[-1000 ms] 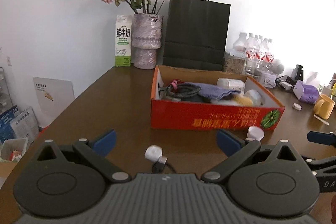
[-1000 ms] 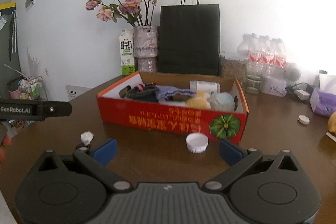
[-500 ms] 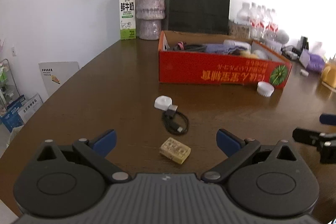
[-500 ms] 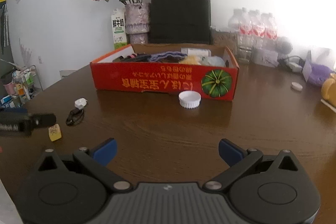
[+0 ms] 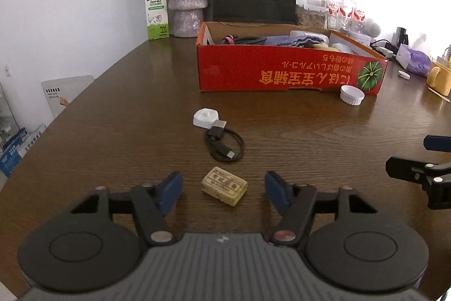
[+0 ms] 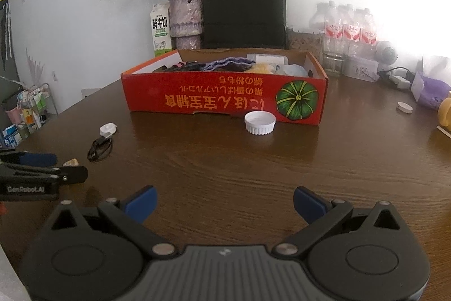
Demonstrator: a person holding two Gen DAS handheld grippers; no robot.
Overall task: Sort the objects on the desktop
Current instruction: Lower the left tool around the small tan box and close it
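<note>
Closing around the eraser [image 5: 224, 189], the left gripper [image 5: 222, 189] is narrowing its jaws, and the small yellow block is lying between the blue pads [image 5: 169, 191] on the table [image 5: 112, 117], not yet touched on either side. It is sitting skewed to the jaws, so one pad is likely to be meeting a corner first; I am judging that the block could turn or slide away toward the near edge of the table instead of being caught. The pads are also looking low over the wood, so they could be scraping it while they close.

Just beyond the eraser, the black cable [image 5: 224, 144] and the white charger [image 5: 205, 118] are lying near the middle of the table, and a push forward could be dragging the cable along. The red box [image 5: 282, 69], toward the far edge, is already holding several things. The white cap [image 6: 259, 122] is resting just in front of the box.

The right gripper [image 6: 225, 205] is hanging wide and empty over bare wood near the near edge.

Compared with a second ago, both views are looking lower over the table. The left jaws are standing much narrower, and the eraser, then hidden, is now showing between them.
</note>
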